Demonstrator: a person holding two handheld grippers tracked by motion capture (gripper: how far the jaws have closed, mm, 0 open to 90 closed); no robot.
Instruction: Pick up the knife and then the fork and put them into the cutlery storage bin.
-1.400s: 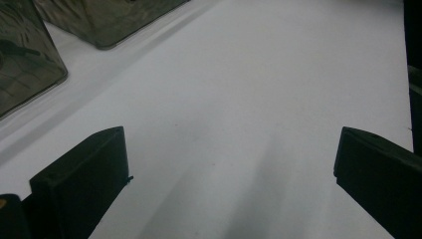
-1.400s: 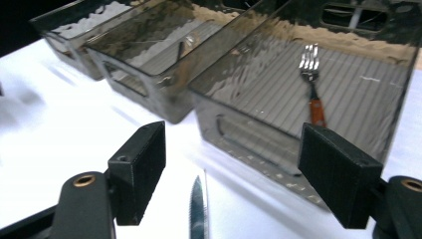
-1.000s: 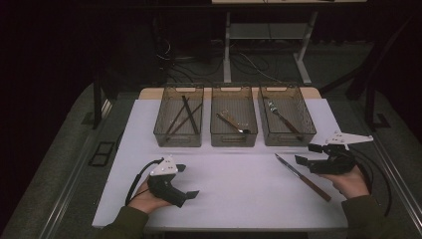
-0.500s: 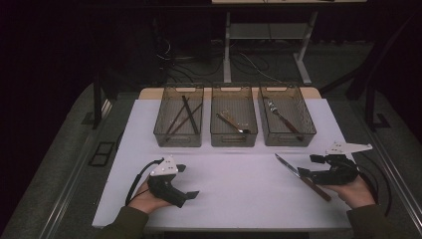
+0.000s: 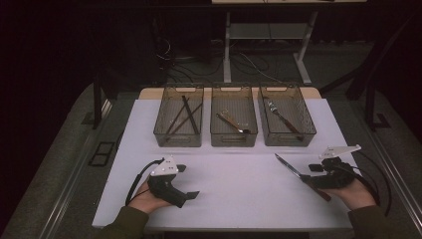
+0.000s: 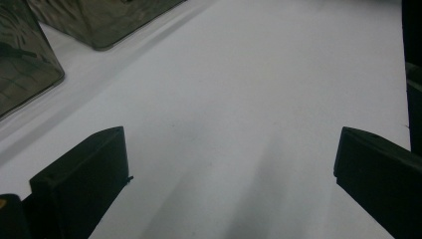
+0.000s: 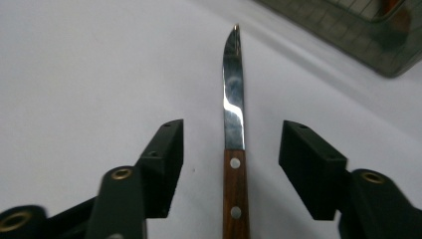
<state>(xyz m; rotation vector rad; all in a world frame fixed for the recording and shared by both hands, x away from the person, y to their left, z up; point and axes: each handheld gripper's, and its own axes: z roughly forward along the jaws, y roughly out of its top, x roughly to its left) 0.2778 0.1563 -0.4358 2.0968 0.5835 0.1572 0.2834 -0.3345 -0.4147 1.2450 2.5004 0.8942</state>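
Note:
A wooden-handled knife (image 5: 298,175) lies on the white table (image 5: 239,184) at the right, blade pointing up-left. My right gripper (image 5: 313,179) is open and straddles its handle; in the right gripper view the knife (image 7: 234,149) runs up between the two jaws, which do not touch it. At the table's left front my left gripper (image 5: 191,195) rests open on the bare surface, its jaws (image 6: 229,164) wide apart with nothing between them.
Three clear bins stand in a row at the back: the left bin (image 5: 179,122) holds dark chopsticks, the middle bin (image 5: 234,122) a spoon, the right bin (image 5: 287,121) a fork. Bin corners (image 6: 30,64) appear in the left gripper view. A dark floor surrounds the table.
My right gripper has come down and leftward from beside the knife onto its handle, so the jaws now sit on either side of it. The left gripper has stayed still.

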